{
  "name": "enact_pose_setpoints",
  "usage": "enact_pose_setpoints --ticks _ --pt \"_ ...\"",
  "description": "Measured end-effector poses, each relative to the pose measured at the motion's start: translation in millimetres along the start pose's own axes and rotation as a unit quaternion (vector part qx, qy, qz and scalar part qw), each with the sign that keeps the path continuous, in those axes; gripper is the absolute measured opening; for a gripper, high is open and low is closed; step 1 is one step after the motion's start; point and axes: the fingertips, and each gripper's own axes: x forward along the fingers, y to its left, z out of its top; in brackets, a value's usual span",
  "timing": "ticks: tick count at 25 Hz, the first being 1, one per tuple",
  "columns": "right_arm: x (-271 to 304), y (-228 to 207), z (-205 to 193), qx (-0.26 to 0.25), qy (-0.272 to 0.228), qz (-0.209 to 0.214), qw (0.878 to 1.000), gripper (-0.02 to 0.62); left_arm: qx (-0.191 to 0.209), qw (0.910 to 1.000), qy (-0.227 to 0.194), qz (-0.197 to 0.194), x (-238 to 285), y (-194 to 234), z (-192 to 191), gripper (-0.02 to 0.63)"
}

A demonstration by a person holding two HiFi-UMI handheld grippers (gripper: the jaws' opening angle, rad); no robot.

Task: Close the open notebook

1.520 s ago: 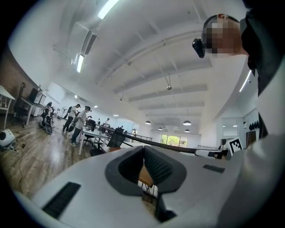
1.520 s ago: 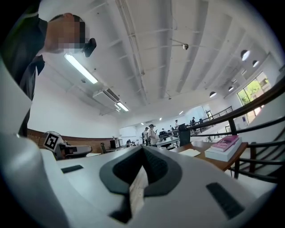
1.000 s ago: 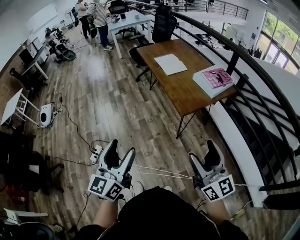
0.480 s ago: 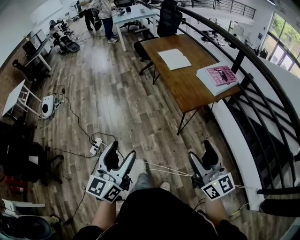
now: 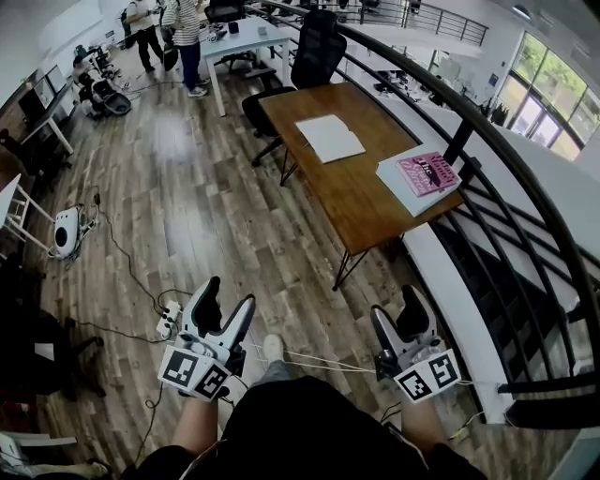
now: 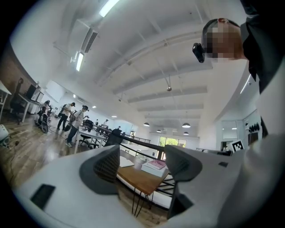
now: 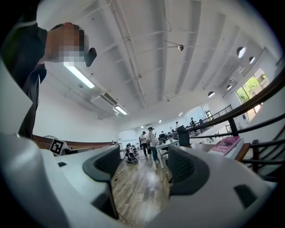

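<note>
An open-plan office: a black office chair (image 5: 316, 47) behind the wooden table (image 5: 361, 202), a white desk (image 5: 246, 42) and standing people (image 5: 186, 28) beyond it, a black railing (image 5: 458, 142) alongside it.

The notebook (image 5: 330, 138) lies open and flat, its two plain white pages facing up. It rests on the far half of the brown wooden table (image 5: 361, 202), clear of the table's edges.

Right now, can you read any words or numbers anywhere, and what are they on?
Pink book: dark title on its cover, too blurred to read.
Open notebook: nothing readable; too small to tell.
Square markers: black-and-white patterns, no words.
</note>
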Motion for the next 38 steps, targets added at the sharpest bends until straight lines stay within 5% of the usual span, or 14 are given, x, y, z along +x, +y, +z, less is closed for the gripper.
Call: enact_pose_setpoints --ticks 7,12,19,28,38 --pt "102 -1 16 -0.03 -0.003 0.009 1.0 0.324 0.001 0.9992 -0.028 -0.029 66 67 28 0.313" --pt "166 8 3 -0.041 0.009 0.017 0.999 0.305 0.031 0.9991 0.022 -0.02 91 120 23 0.313" --pt "219 20 -35 -0.014 0.056 0.037 0.998 0.304 -0.002 0.9993 0.033 -0.018 99 165 13 0.313" --pt "285 -16 -48 -0.009 0.074 0.038 0.997 0.298 -0.025 0.9988 0.039 -0.013 135 201 4 0.311" --pt "423 -68 -32 -0.011 0.057 0.114 0.992 0.288 -0.001 0.9999 0.009 0.008 238 243 34 0.311"
